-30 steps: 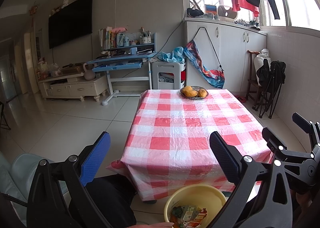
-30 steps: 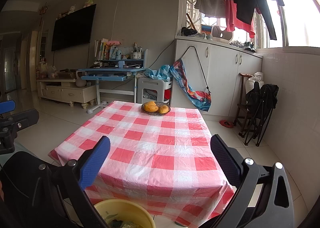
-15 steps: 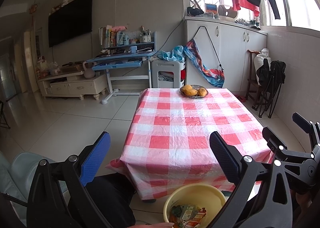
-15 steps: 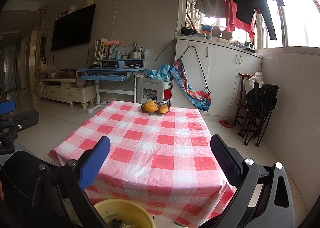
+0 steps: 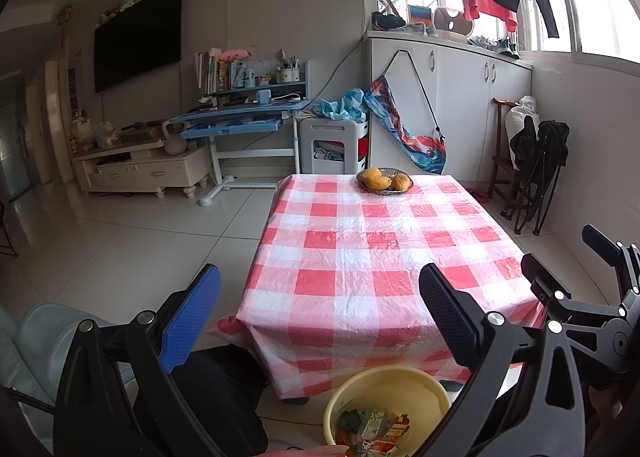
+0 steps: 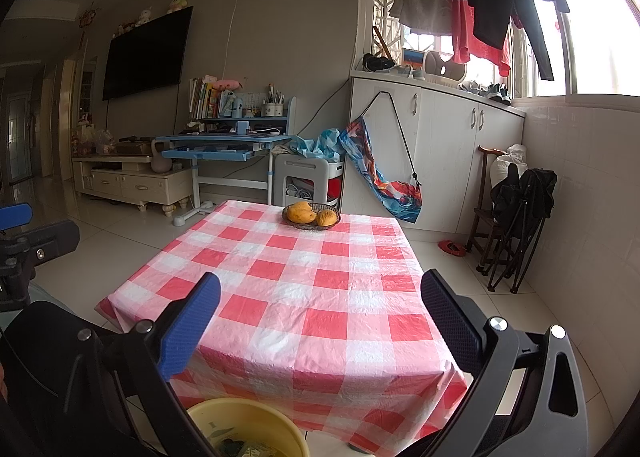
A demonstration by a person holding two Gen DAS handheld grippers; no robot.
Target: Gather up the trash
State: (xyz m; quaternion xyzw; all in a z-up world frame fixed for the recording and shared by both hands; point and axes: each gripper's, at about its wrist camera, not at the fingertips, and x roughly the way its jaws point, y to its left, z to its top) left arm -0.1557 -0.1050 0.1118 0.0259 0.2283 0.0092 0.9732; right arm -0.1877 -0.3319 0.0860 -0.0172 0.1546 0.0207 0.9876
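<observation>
Left gripper (image 5: 320,297) and right gripper (image 6: 320,297) held level before the surface's (image 5: 380,249) near edge, fingers spread wide, empty. Yellow bin (image 5: 400,381) holding trash (image 5: 372,431) stands on the floor below that edge; checked cloth bare except fruit bowl (image 5: 385,180) at far edge.

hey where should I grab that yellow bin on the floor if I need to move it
Take the yellow bin by its rim, from straight above, one finger inside the wall and one outside. The near rim is hidden, so use the far edge, which is bare; the wrappers lie low inside.
</observation>
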